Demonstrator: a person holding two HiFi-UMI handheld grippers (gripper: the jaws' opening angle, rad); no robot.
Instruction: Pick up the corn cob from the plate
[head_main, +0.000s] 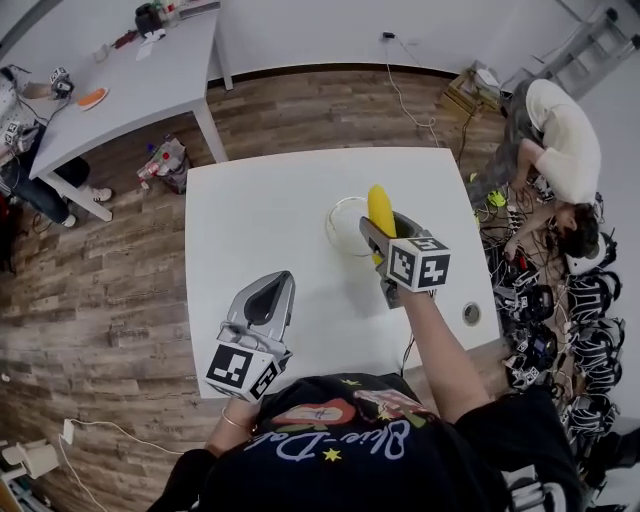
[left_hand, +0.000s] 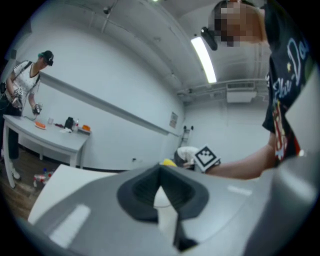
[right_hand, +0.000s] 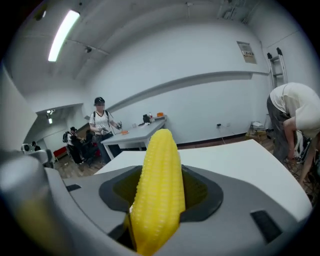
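Standing next to the bench here. The chunky grey right gripper (head_main: 386, 228) has the bright yellow ribbed corn cob (right_hand: 159, 190) clamped between its dark pads. The cob runs lengthwise along the jaws, and its rounded tip pokes out well past them towards 12 o'clock, away from the person.

From above, the corn cob overlaps the 3 o'clock rim of the thin pale round plate (head_main: 331, 228). It looks lifted clear of the plate rather than resting in it. The plate sits on the plain white rectangular table (head_main: 250, 210), around 12 o'clock from the table's middle.

The matching grey left gripper (head_main: 273, 283) is off at about 7 o'clock from the plate, well apart from it, near the person's edge of the table. Its fingers are pressed together at the tips with nothing between them.

Background stuff: there's a second white table (head_main: 150, 80) at 10 o'clock with some clutter and something orange on it. A person in a pale top (head_main: 560, 140) is bent over a pile of cables on the floor at 2 o'clock.
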